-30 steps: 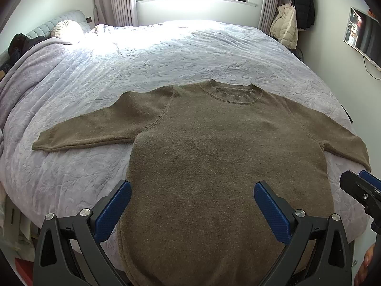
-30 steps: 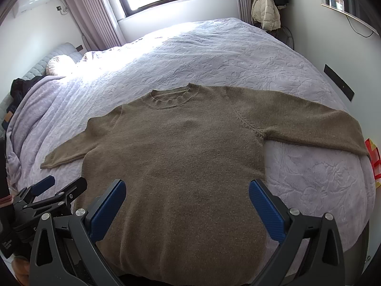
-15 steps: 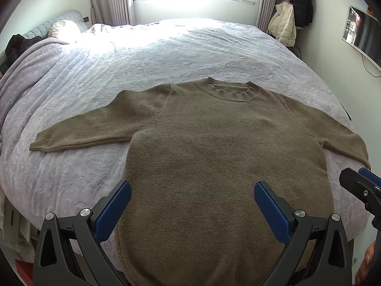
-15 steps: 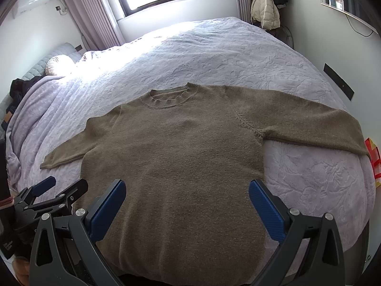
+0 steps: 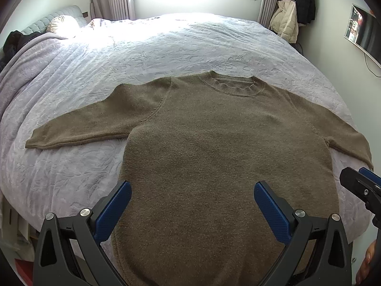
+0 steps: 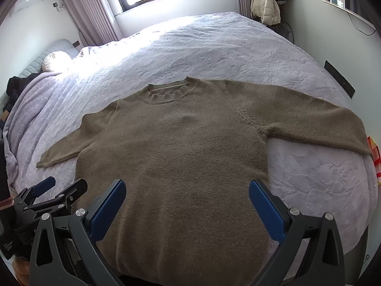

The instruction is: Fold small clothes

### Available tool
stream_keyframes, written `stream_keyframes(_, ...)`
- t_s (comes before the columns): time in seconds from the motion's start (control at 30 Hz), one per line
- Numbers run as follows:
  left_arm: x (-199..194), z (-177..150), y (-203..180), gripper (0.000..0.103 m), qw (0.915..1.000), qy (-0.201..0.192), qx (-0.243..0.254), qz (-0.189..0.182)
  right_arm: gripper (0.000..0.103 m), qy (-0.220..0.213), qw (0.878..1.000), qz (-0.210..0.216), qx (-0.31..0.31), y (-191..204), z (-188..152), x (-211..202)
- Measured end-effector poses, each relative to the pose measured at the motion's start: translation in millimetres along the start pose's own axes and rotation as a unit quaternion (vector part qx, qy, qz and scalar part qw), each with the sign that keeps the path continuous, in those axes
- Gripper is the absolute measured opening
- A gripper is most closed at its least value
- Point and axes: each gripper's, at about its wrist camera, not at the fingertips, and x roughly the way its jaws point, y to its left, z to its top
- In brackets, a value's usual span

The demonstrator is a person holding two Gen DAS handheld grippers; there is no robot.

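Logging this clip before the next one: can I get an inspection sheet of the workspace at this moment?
Surface: bed under a pale lilac embossed quilt.
Job's things: olive-brown knitted crew-neck sweater flat, unfolded, both sleeves spread.
Clutter: dark clothes at the headboard.
Grippers: left gripper and right gripper, jaws wide apart, holding nothing, above the hem.
Cables: thin cable below the wall screen.
Surroundings: window, curtains, hanging cream and black jackets.

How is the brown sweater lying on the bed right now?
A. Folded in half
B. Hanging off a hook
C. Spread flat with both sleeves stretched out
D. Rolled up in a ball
C: the sweater lies flat on the bed cover, neck hole toward the window, one sleeve reaching out to each side, and no fold made yet.
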Motion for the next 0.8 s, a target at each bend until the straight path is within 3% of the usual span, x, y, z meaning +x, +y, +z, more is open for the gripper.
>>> stream_keyframes(0.23, 6.1, 0.2, 0.9, 0.103, 0.9999, -0.004, 0.001, 0.011, 0.103, 0.009, 1.000, -0.003, 0.002, 0.9, -0.5, 8.3)
stream_keyframes(0.4, 17.2, 0.9, 4.7, 0.103, 0.9998, 0.014, -0.010, -0.006, 0.103, 0.015, 1.000, -0.003, 0.003, 0.5, 0.8, 17.3)
stream_keyframes(0.6, 31.4, 0.6, 0.8, 0.103, 0.9996, 0.025, 0.008, 0.008, 0.103, 0.027, 1.000, -0.005, 0.005, -0.1, 2.2, 30.3)
stream_keyframes(0.8, 46.2, 1.2, 1.9, 0.103, 0.9991, 0.042, 0.010, -0.002, 0.103, 0.042, 0.999, -0.008, 0.009, -2.7, 4.6, 46.5)
